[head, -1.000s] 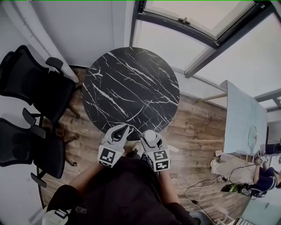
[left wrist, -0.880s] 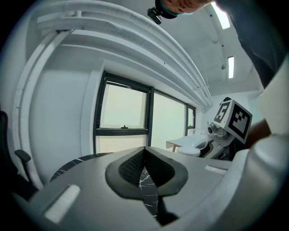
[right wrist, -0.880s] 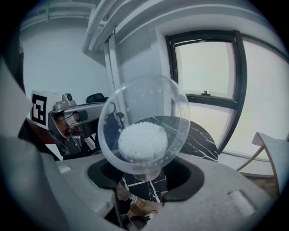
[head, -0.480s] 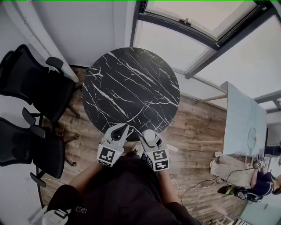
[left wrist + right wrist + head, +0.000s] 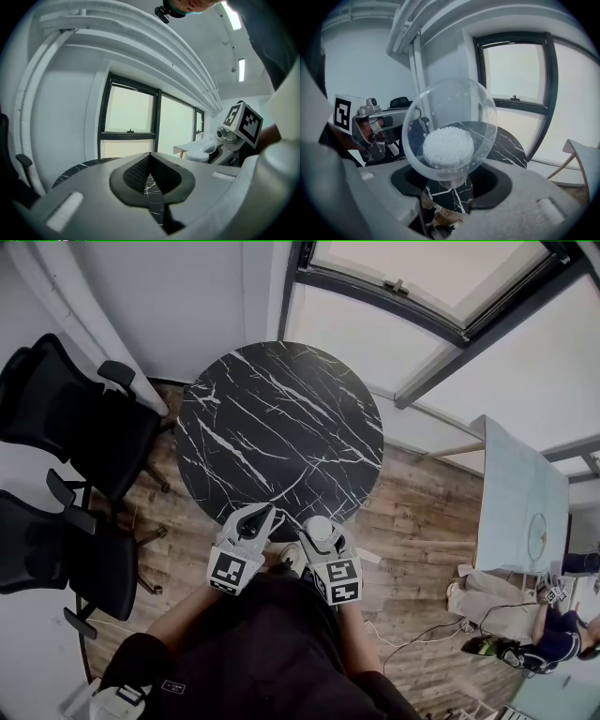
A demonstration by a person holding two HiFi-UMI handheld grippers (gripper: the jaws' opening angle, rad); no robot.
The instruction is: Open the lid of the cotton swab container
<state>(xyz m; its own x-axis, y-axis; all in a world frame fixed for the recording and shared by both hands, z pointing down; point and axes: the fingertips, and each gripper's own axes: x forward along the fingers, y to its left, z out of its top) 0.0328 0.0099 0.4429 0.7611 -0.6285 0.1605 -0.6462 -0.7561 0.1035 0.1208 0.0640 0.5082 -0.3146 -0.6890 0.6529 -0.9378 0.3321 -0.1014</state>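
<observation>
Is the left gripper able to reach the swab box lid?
Probably yes: the left gripper is beside the box held by the right gripper, nothing between, though its jaws are shut.

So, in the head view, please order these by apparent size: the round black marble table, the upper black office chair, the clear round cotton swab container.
1. round black marble table
2. upper black office chair
3. clear round cotton swab container, plainly smallest though nearest the camera
</observation>
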